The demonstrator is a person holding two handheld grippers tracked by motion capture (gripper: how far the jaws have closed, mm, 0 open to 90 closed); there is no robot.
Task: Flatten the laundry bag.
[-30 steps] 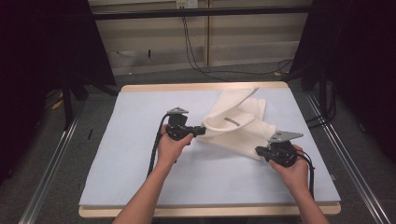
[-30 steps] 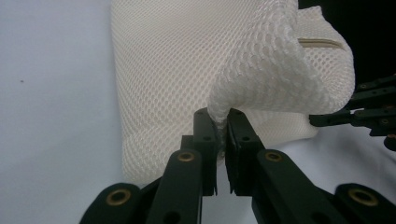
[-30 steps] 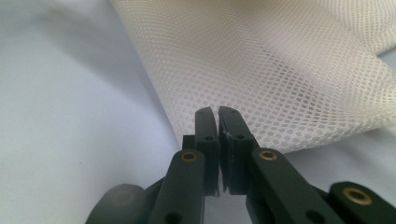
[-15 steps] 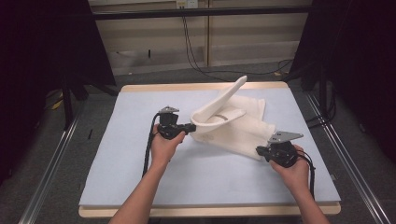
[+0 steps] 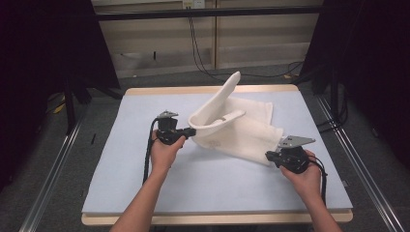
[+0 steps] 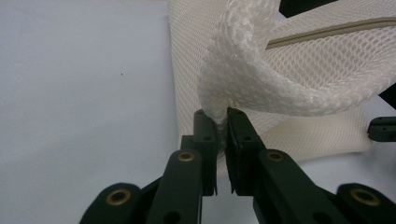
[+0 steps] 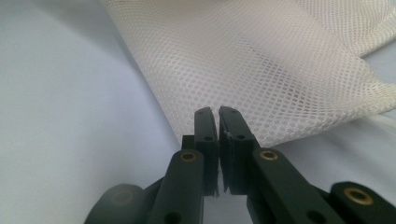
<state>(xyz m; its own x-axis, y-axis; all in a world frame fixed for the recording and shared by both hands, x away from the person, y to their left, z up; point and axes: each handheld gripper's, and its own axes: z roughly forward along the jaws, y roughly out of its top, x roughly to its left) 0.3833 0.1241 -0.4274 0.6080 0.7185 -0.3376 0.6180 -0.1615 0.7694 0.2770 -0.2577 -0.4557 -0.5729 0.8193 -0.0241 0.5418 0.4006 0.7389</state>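
The mesh bag (image 5: pixel 241 128) lies right of centre on the table (image 5: pixel 121 193), a white net sack spread flat over the pale blue mat (image 5: pixel 208 179), with one long edge lifted off it and curling up into a loop that rises toward the far side. A beige zip strip (image 6: pixel 327 30) runs along the raised part in my left gripper view. My left fingers (image 5: pixel 191 131) are pinched tight on the near end of that raised edge: in the left gripper view the mesh bunches into a thick fold right between the two black pads (image 6: pixel 205 135), and the cloth arcs up and away from there. My right fingers (image 5: pixel 268 155) are clamped on the bag's near right corner, low at the mat; in the right gripper view the pads (image 7: pixel 206 128) stand almost together with the net's edge caught between their tips, and the flat mesh spreads out beyond them. The two grippers sit well apart, the left one nearer the table's middle, the right one closer to me and toward the right edge. A black cable (image 5: pixel 147 154) trails from the left gripper along my forearm.
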